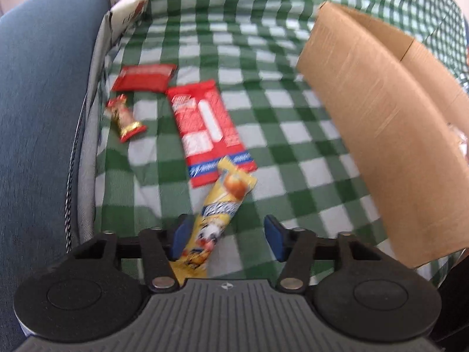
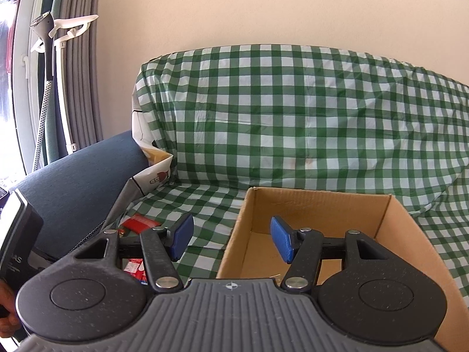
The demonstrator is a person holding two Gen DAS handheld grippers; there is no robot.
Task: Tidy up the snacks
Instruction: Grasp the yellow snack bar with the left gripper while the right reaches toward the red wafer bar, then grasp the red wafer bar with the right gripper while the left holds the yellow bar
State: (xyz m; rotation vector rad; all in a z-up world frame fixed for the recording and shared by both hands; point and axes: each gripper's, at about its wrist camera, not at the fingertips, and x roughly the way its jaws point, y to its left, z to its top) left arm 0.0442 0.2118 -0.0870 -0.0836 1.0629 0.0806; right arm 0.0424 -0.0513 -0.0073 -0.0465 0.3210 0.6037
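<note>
Snacks (image 1: 205, 130) beside armrest (image 1: 44, 117), box (image 1: 381, 135) well apart

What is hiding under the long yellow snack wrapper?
The long yellow snack wrapper lies on the green and white checked cloth, and its far end overlaps a corner of the long red snack packet. Whatever else lies beneath it is covered.

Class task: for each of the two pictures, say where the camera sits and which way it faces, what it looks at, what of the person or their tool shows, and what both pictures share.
Left wrist: on the left hand-held gripper, tilted steeply down at snack packets on the green checked cloth; a yellow snack bar lies between its open fingers.
Right wrist: on the right hand-held gripper, facing nearly level toward the sofa back; open fingers, a hand's edge.
Shared: cardboard box, checked cloth, red packet, blue armrest.
</note>
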